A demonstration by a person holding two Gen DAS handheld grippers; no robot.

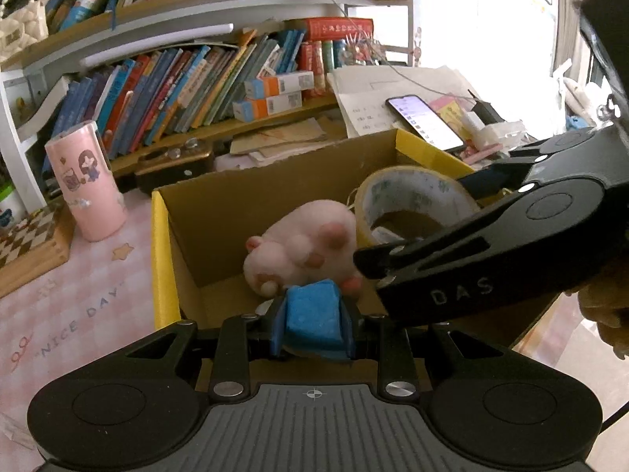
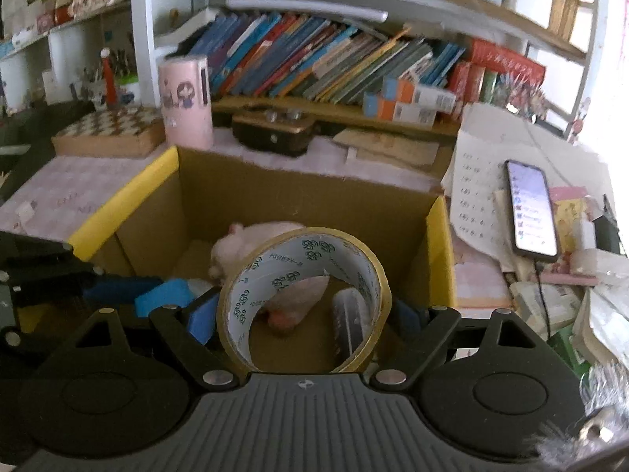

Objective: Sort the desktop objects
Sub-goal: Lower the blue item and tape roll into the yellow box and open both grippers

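A blue eraser-like block (image 1: pixel 312 316) is clamped between the closed-in fingers of the left gripper (image 1: pixel 313 326), and it is held over the near edge of an open cardboard box (image 1: pixel 220 212) with yellow-edged flaps. A roll of tape (image 2: pixel 304 301) is pinched across its width between the fingers of the right gripper (image 2: pixel 310 314); the roll is held upright, so that the box floor is seen through its hole. In the left wrist view the same roll (image 1: pixel 412 204) is seen above the right side of the box, with the right gripper's (image 1: pixel 468 247) black body reaching in from the right. A pink plush toy (image 1: pixel 302 247) is lying on the box floor, just beyond the blue block. A pink cylindrical container (image 1: pixel 86 181) is standing upright on the pink mat (image 1: pixel 70 299) to the left of the box, and a lit phone (image 2: pixel 530 212) is lying on papers to the right
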